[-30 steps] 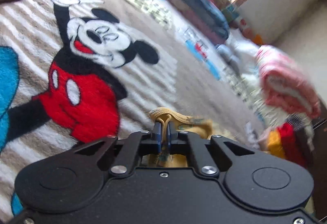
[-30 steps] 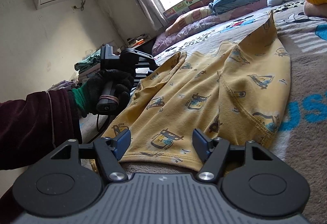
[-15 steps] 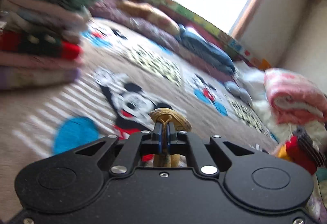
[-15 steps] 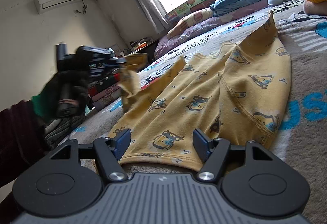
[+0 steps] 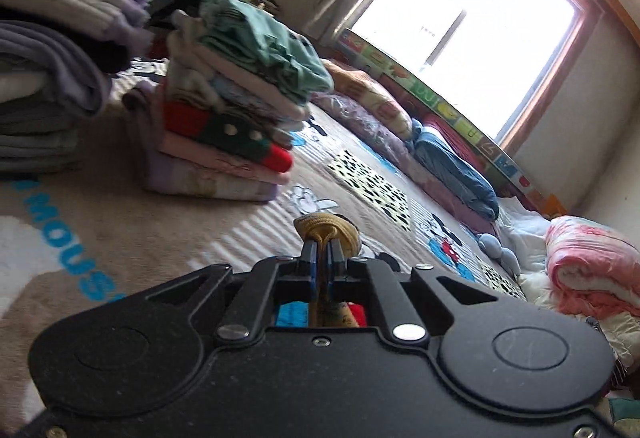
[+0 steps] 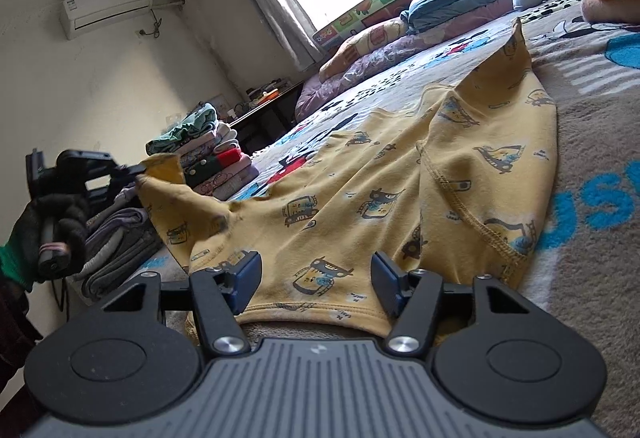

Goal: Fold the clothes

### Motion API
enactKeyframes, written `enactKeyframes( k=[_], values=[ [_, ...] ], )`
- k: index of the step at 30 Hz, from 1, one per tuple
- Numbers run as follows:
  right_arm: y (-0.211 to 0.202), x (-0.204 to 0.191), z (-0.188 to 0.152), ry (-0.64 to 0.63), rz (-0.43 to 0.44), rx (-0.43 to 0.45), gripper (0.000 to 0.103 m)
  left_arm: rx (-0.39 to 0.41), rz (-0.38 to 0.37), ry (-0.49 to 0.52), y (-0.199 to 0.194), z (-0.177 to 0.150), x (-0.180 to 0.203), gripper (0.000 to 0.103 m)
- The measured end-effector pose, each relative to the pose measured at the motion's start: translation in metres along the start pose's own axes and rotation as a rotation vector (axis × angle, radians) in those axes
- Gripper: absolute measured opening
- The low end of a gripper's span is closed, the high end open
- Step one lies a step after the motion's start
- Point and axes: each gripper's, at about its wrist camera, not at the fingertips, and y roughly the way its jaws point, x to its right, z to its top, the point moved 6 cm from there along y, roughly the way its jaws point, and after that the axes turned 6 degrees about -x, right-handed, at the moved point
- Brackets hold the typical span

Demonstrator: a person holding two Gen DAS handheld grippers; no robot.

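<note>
One bed [image 6: 592,142], covered by a grey cartoon-print blanket with blue lettering, fills both views. One yellow garment [image 6: 400,174] with small vehicle prints lies spread on it, running from 6 o'clock up to a peak at about 1 o'clock in the right wrist view; near hem sits between the right fingers, one corner is lifted off the bed at 9 o'clock. Two stacks of folded clothes [image 5: 228,126] in the left wrist view: a multicolour one at 10–11 o'clock with green on top and red in the middle, and a grey-lilac one at 9 o'clock, just beside it. One pink rolled quilt [image 5: 588,270] at 3 o'clock. One blue pillow [image 5: 452,166] along the window side at about 2 o'clock. One wall air conditioner [image 6: 106,12] at 10 o'clock in the right wrist view.

Two hand-held grippers. Left hand-held gripper [image 5: 322,258]: jaws pressed together, pinching a bunched yellow cuff or edge of the garment that pokes out above the tips; raised above the bed. In the right wrist view it shows at 9 o'clock, held by one gloved hand [image 6: 56,222], dark glove with a green cuff. Right hand-held gripper [image 6: 316,276]: jaws wide apart, low at the near hem, gripping nothing; cannot tell whether the fingers touch the cloth.
</note>
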Motion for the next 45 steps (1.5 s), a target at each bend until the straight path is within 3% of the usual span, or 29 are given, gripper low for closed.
enactKeyframes(
  k=[7, 11, 17, 18, 19, 21, 24, 27, 29, 30, 31, 33, 34, 37, 39, 43, 45],
  values=[
    [0.0, 0.003, -0.001, 0.011, -0.016, 0.002, 0.054, 0.015, 0.007, -0.05, -0.002, -0.008, -0.028, 0.002],
    [0.002, 0.0, -0.001, -0.013, -0.047, -0.015, 0.053, -0.027, 0.032, -0.127, 0.028, -0.028, -0.062, 0.003],
    [-0.004, -0.01, 0.001, -0.072, -0.129, -0.034, 0.054, -0.112, -0.009, -0.383, 0.057, -0.052, -0.124, 0.026],
    [-0.008, -0.017, 0.003, -0.107, -0.149, -0.023, 0.054, -0.103, -0.008, -0.372, 0.056, -0.049, -0.125, 0.038],
    [-0.012, -0.025, 0.004, -0.142, -0.169, -0.013, 0.055, -0.092, -0.006, -0.354, 0.055, -0.045, -0.125, 0.043],
    [-0.02, -0.048, 0.006, -0.265, -0.206, 0.009, 0.055, -0.102, -0.022, -0.358, 0.056, -0.044, -0.127, 0.044],
    [-0.014, -0.106, -0.007, -0.584, -0.224, -0.008, 0.045, -0.122, -0.034, -0.346, 0.057, -0.045, -0.126, 0.044],
    [0.009, -0.138, -0.027, -0.723, -0.217, -0.075, 0.042, -0.136, -0.039, -0.31, 0.058, -0.046, -0.12, 0.043],
    [0.023, -0.139, -0.029, -0.709, -0.223, -0.113, 0.042, -0.141, -0.041, -0.285, 0.06, -0.046, -0.12, 0.037],
    [0.03, -0.139, -0.031, -0.702, -0.226, -0.132, 0.042, -0.145, -0.042, -0.271, 0.061, -0.045, -0.119, 0.018],
    [0.037, -0.139, -0.032, -0.694, -0.228, -0.15, 0.038, -0.149, -0.043, -0.257, 0.063, -0.044, -0.117, 0.012],
    [0.051, -0.139, -0.034, -0.68, -0.234, -0.188, 0.006, -0.144, -0.045, -0.255, 0.065, -0.043, -0.118, 0.01],
    [0.057, -0.138, -0.033, -0.658, -0.236, -0.201, 0.007, -0.14, -0.045, -0.255, 0.066, -0.042, -0.118, 0.01],
    [0.057, -0.104, 0.002, -0.363, -0.223, -0.164, 0.009, -0.148, -0.045, -0.263, 0.074, -0.039, -0.119, 0.01],
    [0.059, -0.086, 0.015, -0.274, -0.227, -0.178, 0.009, -0.155, -0.036, -0.268, 0.079, -0.039, -0.12, 0.01],
    [0.056, -0.081, 0.018, -0.309, -0.284, -0.184, 0.014, -0.169, -0.036, -0.292, 0.083, -0.038, -0.121, 0.01],
    [0.046, -0.098, 0.015, -0.414, -0.305, -0.142, 0.027, -0.178, -0.048, -0.316, 0.083, -0.037, -0.122, 0.012]
  ],
)
